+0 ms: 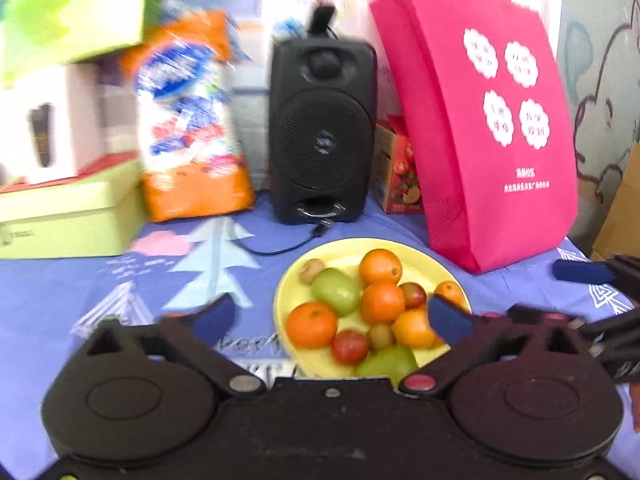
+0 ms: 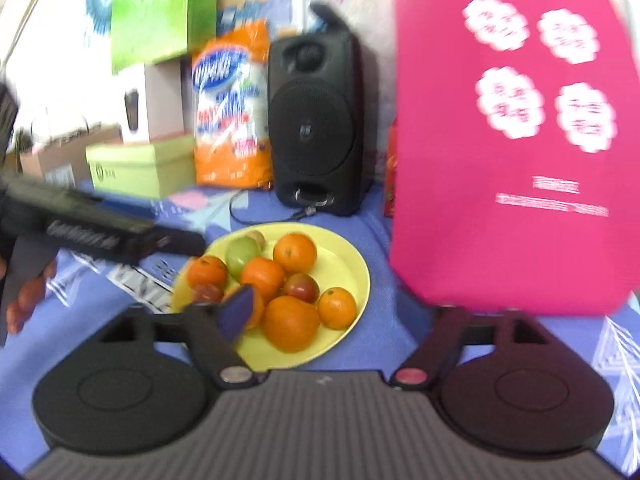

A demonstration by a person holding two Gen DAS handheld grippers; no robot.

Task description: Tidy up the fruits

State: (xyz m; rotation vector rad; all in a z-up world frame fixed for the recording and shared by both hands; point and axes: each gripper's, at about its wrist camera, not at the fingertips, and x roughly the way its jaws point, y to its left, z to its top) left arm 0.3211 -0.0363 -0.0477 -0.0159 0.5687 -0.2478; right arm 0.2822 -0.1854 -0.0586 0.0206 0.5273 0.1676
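Observation:
A yellow plate (image 1: 344,254) on the blue cloth holds several oranges (image 1: 380,266), green apples (image 1: 336,291), red fruits (image 1: 350,346) and kiwis (image 1: 312,270). My left gripper (image 1: 332,318) is open and empty, its jaws wide apart above the plate's near side. In the right wrist view the plate (image 2: 352,264) lies ahead left, with oranges (image 2: 291,322) and a green apple (image 2: 241,254). My right gripper (image 2: 348,312) is open and empty; its right finger is hidden behind the pink bag (image 2: 512,140). The left gripper's finger (image 2: 176,240) reaches in from the left.
A pink tote bag (image 1: 480,128) stands right of the plate. A black speaker (image 1: 322,132) with a cable stands behind it. An orange snack bag (image 1: 188,120), green boxes (image 1: 68,220) and a small red carton (image 1: 400,172) line the back.

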